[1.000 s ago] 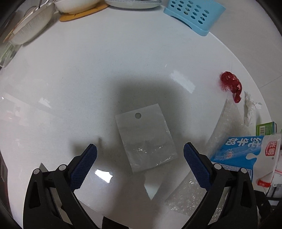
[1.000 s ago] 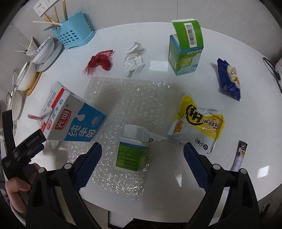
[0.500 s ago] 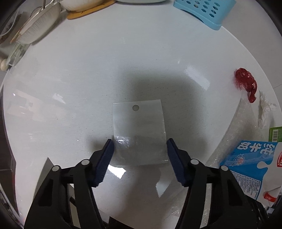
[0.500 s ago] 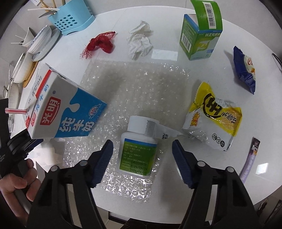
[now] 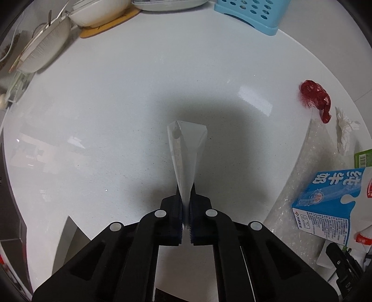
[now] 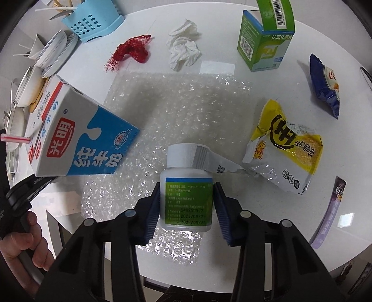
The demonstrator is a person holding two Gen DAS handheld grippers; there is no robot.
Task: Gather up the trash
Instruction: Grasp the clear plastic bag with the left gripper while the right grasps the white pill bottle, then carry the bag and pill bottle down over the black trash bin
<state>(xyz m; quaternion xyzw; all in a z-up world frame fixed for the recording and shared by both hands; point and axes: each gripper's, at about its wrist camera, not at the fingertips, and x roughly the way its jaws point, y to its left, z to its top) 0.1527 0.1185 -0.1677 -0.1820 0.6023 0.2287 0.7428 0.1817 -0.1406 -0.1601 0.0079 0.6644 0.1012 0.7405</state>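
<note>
In the left wrist view my left gripper [image 5: 184, 195] is shut on a clear plastic bag [image 5: 186, 148]; the bag is pinched into a fold and stands up off the white table [image 5: 104, 120]. In the right wrist view my right gripper [image 6: 186, 188] points down at a white pill bottle [image 6: 186, 158] with a green label, which lies on bubble wrap [image 6: 181, 104]. Its jaws are closing, the bottle is between them, and both blue pads touch the bottle's sides.
A blue-and-white milk carton [image 6: 76, 139] lies left of the bottle, a yellow snack bag [image 6: 286, 151] to its right. Farther back are red netting [image 6: 132, 50], a crumpled tissue [image 6: 183, 51], a green box [image 6: 265, 44], a blue snack bag [image 6: 325, 90] and a blue cutlery holder [image 6: 93, 21]. A purple sachet [image 6: 330, 209] lies near the right edge.
The left jaws closed on the flat plastic bag and folded it upward. The right gripper sank toward the pill bottle and its jaws closed in from wide apart to its sides.
</note>
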